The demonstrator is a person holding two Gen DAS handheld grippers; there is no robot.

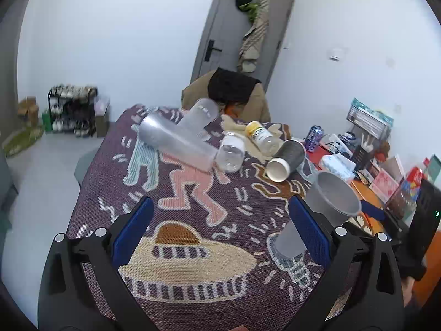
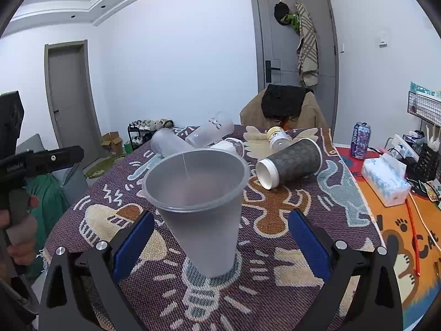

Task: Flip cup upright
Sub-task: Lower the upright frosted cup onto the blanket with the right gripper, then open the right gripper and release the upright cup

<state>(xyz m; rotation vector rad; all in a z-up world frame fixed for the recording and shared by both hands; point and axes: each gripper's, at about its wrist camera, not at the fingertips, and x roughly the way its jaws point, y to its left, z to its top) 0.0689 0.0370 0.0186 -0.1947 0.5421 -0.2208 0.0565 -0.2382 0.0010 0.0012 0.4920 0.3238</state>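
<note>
A frosted grey plastic cup (image 2: pixel 198 209) stands upright on the patterned cloth, mouth up, between the blue pads of my right gripper (image 2: pixel 220 226). The jaws are wide open and the pads do not touch it. The same cup (image 1: pixel 328 209) shows in the left wrist view just right of my left gripper (image 1: pixel 220 212), which is open and empty over the cloth. A dark paper cup (image 2: pixel 292 162) lies on its side further back; it also shows in the left wrist view (image 1: pixel 286 160).
Clear tumblers (image 1: pixel 176 140) and plastic bottles (image 1: pixel 261 135) lie on their sides at the far end of the cloth (image 1: pixel 193 270). A tissue box (image 2: pixel 386 179), a soda can (image 2: pixel 361 140) and desk clutter stand at the right. A draped chair (image 2: pixel 284 107) stands behind the table.
</note>
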